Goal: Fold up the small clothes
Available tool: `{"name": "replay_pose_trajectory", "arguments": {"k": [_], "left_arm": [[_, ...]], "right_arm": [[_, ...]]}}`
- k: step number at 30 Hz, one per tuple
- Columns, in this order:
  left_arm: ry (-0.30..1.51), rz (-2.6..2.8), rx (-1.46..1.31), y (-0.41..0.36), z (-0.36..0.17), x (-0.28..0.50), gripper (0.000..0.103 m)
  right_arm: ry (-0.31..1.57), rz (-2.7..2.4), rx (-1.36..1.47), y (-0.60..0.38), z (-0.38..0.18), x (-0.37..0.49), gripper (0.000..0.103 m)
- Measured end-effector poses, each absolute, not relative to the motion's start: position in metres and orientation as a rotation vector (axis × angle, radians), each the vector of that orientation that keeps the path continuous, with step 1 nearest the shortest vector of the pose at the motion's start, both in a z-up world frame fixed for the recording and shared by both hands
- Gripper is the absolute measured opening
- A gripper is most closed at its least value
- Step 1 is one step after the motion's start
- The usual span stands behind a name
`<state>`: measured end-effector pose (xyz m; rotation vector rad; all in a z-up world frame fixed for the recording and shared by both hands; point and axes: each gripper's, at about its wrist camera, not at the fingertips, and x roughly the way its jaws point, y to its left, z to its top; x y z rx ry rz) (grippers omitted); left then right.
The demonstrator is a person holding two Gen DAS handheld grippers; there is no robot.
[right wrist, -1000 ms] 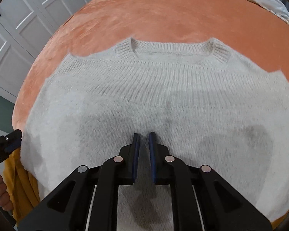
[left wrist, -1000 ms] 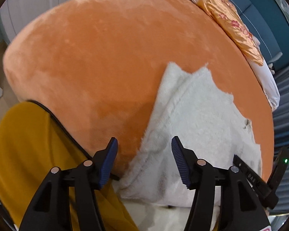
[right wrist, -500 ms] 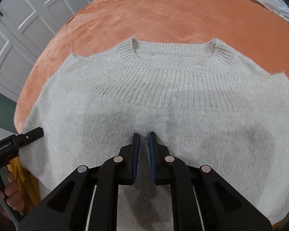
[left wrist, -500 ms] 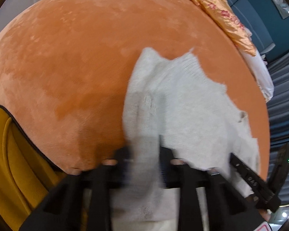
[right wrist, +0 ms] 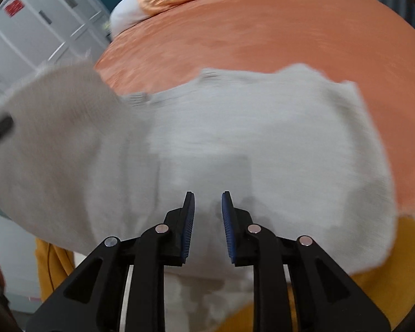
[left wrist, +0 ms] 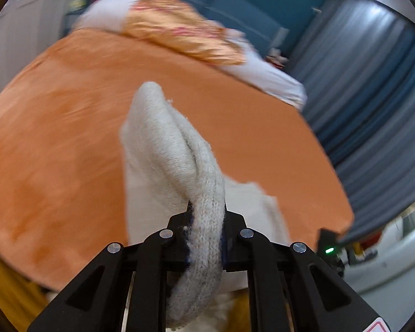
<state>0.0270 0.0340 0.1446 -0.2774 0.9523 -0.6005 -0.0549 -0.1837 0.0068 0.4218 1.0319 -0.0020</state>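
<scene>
A small light grey knitted sweater [right wrist: 262, 144] lies on an orange plush bed cover [right wrist: 276, 38]. My left gripper [left wrist: 206, 215] is shut on the sweater's left edge [left wrist: 179, 155] and holds it lifted off the bed in a bunched fold. In the right wrist view that lifted part [right wrist: 55, 127] rises at the left. My right gripper [right wrist: 207, 213] hovers over the sweater's lower middle, jaws a little apart and holding nothing.
A gold floral pillow [left wrist: 179, 33] on white bedding lies at the far end of the bed. Blue curtains [left wrist: 373, 96] hang at the right. White cupboards [right wrist: 27, 33] stand at the left. Yellow fabric [right wrist: 387, 285] shows at the near bed edge.
My left gripper has shut on the sweater's left edge and lifted it up. My right gripper has opened slightly and drawn back a little over the sweater.
</scene>
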Motion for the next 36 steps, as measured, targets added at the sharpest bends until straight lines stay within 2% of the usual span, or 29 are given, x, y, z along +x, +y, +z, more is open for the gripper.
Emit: {"name": "replay_pose_trajectory", "arguments": {"k": [4, 8, 14, 17, 19, 20, 21, 22, 23, 25, 27, 29, 31, 36], "left_arm": [[0.957, -0.731, -0.195, -0.039, 0.148, 0.025, 0.011], [0.998, -0.81, -0.104, -0.107, 0.128, 0.019, 0.011], [1.159, -0.811, 0.075, -0.181, 0.045, 0.006, 0.012], [1.22, -0.801, 0.106, -0.188, 0.014, -0.001, 0.017], [1.19, -0.794, 0.102, -0.182, 0.021, -0.007, 0.027], [1.174, -0.797, 0.107, -0.18, 0.027, -0.009, 0.033], [1.16, -0.799, 0.115, -0.175, 0.037, -0.011, 0.044], [1.15, -0.793, 0.115, -0.169, 0.043, -0.013, 0.056], [1.134, -0.783, 0.102, -0.158, 0.053, -0.014, 0.059], [1.114, -0.775, 0.071, -0.139, 0.067, -0.019, 0.067], [1.116, -0.739, 0.063, -0.118, 0.073, -0.024, 0.071], [1.133, -0.695, 0.07, -0.095, 0.072, -0.027, 0.072], [1.178, -0.631, 0.081, -0.073, 0.061, -0.027, 0.072], [1.307, -0.487, 0.015, -0.035, 0.03, -0.02, 0.072]], "right_arm": [[1.011, -0.065, 0.458, -0.217, 0.01, -0.082, 0.021], [0.987, -0.13, 0.489, -0.246, 0.012, -0.109, 0.021], [0.965, -0.209, 0.546, -0.286, 0.007, -0.142, 0.021], [0.953, -0.227, 0.573, -0.297, 0.007, -0.15, 0.021], [0.939, -0.228, 0.583, -0.301, 0.011, -0.152, 0.021], [0.928, -0.225, 0.594, -0.304, 0.014, -0.152, 0.027], [0.91, -0.215, 0.611, -0.306, 0.018, -0.152, 0.033], [0.897, -0.209, 0.62, -0.308, 0.021, -0.152, 0.044], [0.872, -0.199, 0.633, -0.31, 0.026, -0.151, 0.049], [0.844, -0.173, 0.642, -0.31, 0.035, -0.143, 0.05], [0.823, -0.149, 0.654, -0.309, 0.041, -0.131, 0.055], [0.811, -0.121, 0.674, -0.308, 0.045, -0.121, 0.065], [0.833, -0.084, 0.69, -0.302, 0.042, -0.108, 0.07], [0.971, -0.061, 0.694, -0.284, 0.018, -0.089, 0.071]]}}
